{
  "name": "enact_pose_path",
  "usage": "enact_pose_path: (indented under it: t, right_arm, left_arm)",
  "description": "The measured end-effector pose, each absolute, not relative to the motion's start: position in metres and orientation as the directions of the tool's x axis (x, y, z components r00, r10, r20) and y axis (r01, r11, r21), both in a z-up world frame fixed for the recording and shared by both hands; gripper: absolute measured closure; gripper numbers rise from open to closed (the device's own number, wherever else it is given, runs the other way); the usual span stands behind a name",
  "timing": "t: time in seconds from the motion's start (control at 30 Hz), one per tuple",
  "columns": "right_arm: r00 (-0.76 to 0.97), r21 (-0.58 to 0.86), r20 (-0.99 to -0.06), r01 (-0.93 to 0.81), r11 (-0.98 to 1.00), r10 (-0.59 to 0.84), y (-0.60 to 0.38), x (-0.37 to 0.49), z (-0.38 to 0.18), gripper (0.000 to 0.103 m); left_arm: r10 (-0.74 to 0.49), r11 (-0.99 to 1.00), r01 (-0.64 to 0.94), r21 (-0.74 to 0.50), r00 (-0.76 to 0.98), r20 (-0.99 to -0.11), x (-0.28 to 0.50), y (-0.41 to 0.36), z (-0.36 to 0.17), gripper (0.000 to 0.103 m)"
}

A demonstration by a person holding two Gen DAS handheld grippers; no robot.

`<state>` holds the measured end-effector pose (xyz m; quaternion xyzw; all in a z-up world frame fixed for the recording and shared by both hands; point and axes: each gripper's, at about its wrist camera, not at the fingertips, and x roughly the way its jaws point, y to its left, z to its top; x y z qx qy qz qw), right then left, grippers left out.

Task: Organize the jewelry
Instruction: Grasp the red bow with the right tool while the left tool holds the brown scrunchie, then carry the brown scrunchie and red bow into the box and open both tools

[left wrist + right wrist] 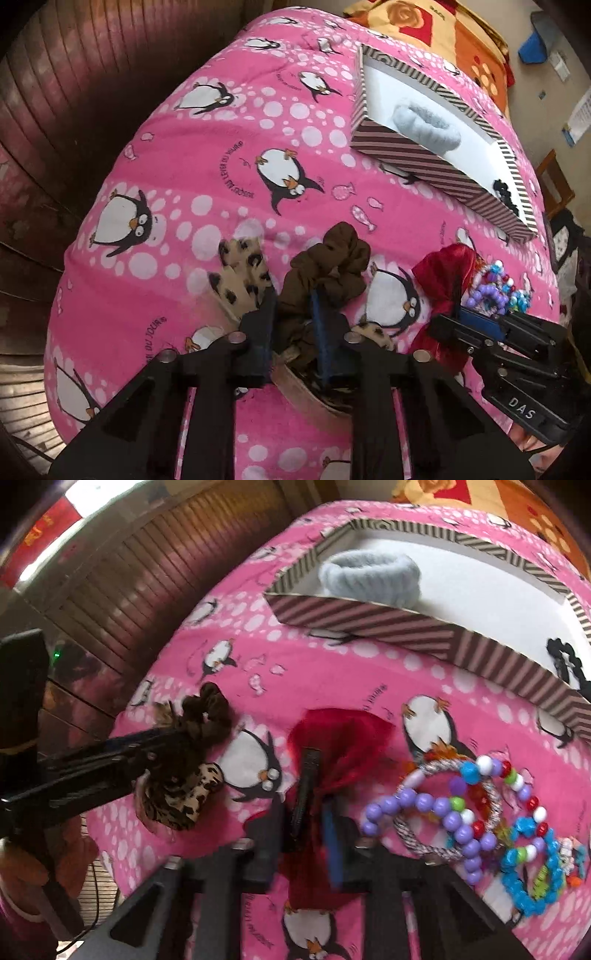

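Left gripper point(293, 306), lower centre, jaws pinching brown scrunchie point(328, 266) beside leopard scrunchie point(240, 273). Right gripper point(317, 794), jaws pinching red scrunchie point(343, 734); beaded bracelets point(476, 812) lower right. Striped box point(417, 162), upper right, holds 1 grey band point(424, 122).

bare blanket point(229, 155) left, striped box point(424, 162) blocking right

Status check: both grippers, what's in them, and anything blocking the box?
Left gripper shut on brown scrunchie. Right gripper shut on red scrunchie. Striped box open, path unobstructed.
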<state>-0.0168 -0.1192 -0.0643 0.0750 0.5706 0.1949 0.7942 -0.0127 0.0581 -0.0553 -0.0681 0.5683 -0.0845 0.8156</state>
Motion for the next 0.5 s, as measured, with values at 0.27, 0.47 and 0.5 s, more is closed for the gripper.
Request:
enact_pose_path:
  t: [0.27, 0.47, 0.5]
  right_arm:
    - [0.374, 0.375, -0.814, -0.244, 0.894, 0.444, -0.135, -0.025, -0.017, 0.087]
    - [0.438, 0.37, -0.79, -0.217, 0.903, 0.429, -0.157, -0.024, 0.011, 0.087]
    - [0.448, 0.366, -0.787, -0.213, 0.906, 0.423, -0.16, -0.023, 0.015, 0.087]
  left_arm:
    - [-0.279, 0.96, 0.103, -0.26, 0.403, -0.872, -0.011, 0.057, -0.013, 0.093]
    - [-0.328, 0.945, 0.164, -0.284, 0.458, -0.826, -0.003, 0.04, 0.027, 0.093]
    - [-0.334, 0.942, 0.176, -0.284, 0.465, -0.82, -0.001, 0.036, 0.033, 0.093]
